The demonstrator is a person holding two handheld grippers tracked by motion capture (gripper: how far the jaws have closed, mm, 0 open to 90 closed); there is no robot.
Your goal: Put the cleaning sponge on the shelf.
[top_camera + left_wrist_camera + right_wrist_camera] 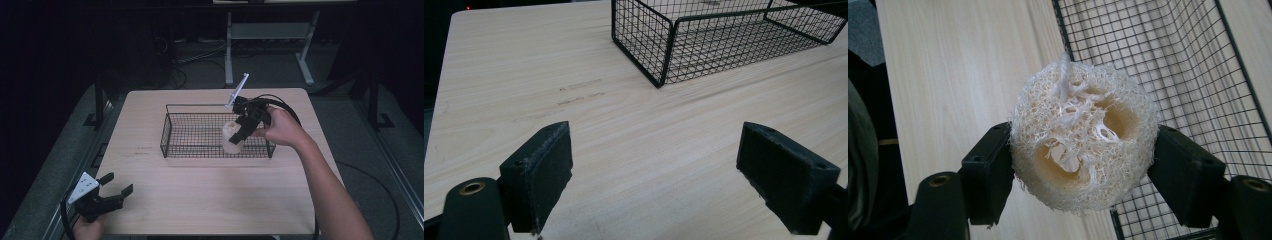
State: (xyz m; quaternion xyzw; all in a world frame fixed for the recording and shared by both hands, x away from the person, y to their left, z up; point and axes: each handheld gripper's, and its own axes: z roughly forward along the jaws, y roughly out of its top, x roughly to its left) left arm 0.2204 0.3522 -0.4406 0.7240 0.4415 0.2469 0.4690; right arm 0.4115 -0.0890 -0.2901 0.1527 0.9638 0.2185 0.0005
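Loofah sponge (1083, 137) pinched between the two black jaws of the right gripper (243, 131), pale and round, full of holes, a bit of white string at its top; held at the right end of the wire basket (172, 131), over the near rim, whether touching the wire or just above it cannot be told; seen from the right gripper view straddling the basket's (1168, 65) edge, half over mesh, half over bare wood; right hand (281, 127) wrapped round the gripper's body, forearm coming up from the near right; grey plate (237, 91) sticking up and away at the far side of that gripper, cable looping behind.

Basket black, long and shallow, sitting mid-table, a little toward the far side; table (210, 195) light wood, faint scuff marks left of the basket.

Left gripper (116, 187) down at the near left corner, jaws spread wide, nothing between them; just bare wood and the basket's (664, 50) near corner ahead in the left gripper view; left hand (89, 227) low at the near edge; well apart from the basket and the sponge.
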